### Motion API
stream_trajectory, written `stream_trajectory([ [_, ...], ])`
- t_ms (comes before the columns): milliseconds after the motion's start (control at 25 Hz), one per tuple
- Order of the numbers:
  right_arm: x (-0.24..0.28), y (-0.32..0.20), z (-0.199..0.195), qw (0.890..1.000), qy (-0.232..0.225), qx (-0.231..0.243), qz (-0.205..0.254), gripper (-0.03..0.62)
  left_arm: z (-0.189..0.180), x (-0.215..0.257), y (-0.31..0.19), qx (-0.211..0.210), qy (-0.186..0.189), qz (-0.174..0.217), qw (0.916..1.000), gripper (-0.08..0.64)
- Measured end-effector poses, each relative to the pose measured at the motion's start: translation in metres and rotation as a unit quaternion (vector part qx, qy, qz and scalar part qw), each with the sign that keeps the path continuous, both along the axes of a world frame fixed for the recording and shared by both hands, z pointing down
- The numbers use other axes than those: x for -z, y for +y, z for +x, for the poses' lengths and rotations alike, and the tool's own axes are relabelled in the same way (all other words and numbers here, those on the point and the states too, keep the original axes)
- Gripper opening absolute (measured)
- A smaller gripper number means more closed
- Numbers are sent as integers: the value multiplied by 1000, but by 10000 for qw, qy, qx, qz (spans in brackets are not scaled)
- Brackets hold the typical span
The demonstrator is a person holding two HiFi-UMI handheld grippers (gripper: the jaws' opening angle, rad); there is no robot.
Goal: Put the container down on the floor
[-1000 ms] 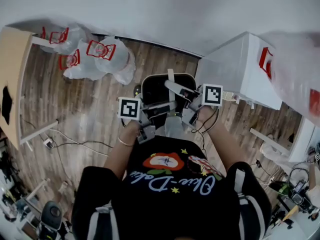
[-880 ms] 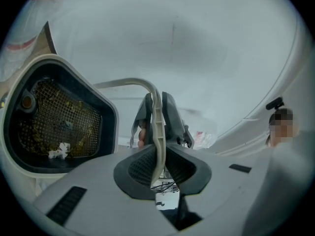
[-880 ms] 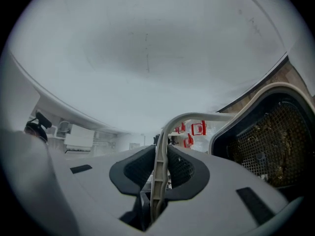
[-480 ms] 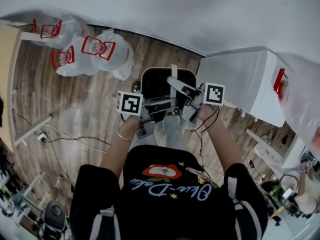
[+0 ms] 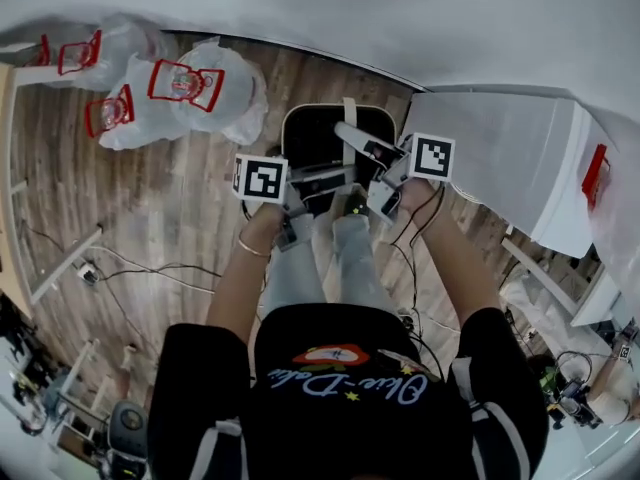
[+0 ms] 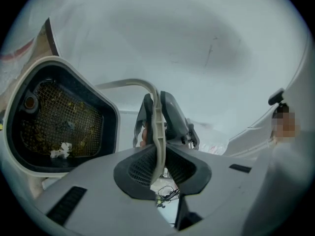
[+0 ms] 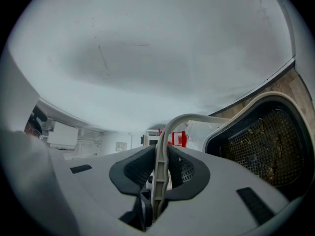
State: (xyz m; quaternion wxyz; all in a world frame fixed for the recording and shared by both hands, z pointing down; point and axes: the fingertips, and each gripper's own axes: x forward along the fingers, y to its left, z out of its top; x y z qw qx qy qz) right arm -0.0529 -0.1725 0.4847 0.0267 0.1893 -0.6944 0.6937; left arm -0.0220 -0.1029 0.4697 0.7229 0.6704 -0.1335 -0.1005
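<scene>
My left claw is nearly closed, its ribbed pads pinching the thin pale handle of the container, which sits just left of and ahead of that claw. My right claw is clamped on the same handle, a little wider, with the strip running upright between its pads and arching off to the container at that claw's right.

From above, both claws meet on the handle over the container's dark mouth, left claw on the near side, right claw just beyond it, almost touching. Seen from the left claw, the right claw's jaws stand directly ahead along the strip.

Inside the container lies a mesh insert flecked with yellowish crumbs and one white scrap.

The container is low over the wooden floor, close to the wall; whether its base touches the floor I cannot tell. Plastic bags with red print lie well to the left of my left claw, and a white cabinet stands just right of my right claw.
</scene>
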Motion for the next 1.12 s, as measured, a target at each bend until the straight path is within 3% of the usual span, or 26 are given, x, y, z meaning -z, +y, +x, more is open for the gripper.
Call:
stream_trajectory([
  [200, -26, -8, -8, 9998, -125, 140, 97, 64, -1, -29, -7, 88, 6, -26, 10000, 49],
  [480, -71, -7, -3, 9990, 195, 374, 149, 63, 3, -73, -7, -85, -166, 91, 9998, 49],
  [720, -120, -14, -9, 9985, 194, 501, 106, 64, -5, -122, -13, -205, -348, 206, 9990, 49],
  [1120, -194, -29, -19, 9960, 473, 752, 6, 64, -11, -198, -29, 75, -357, 68, 9993, 49],
])
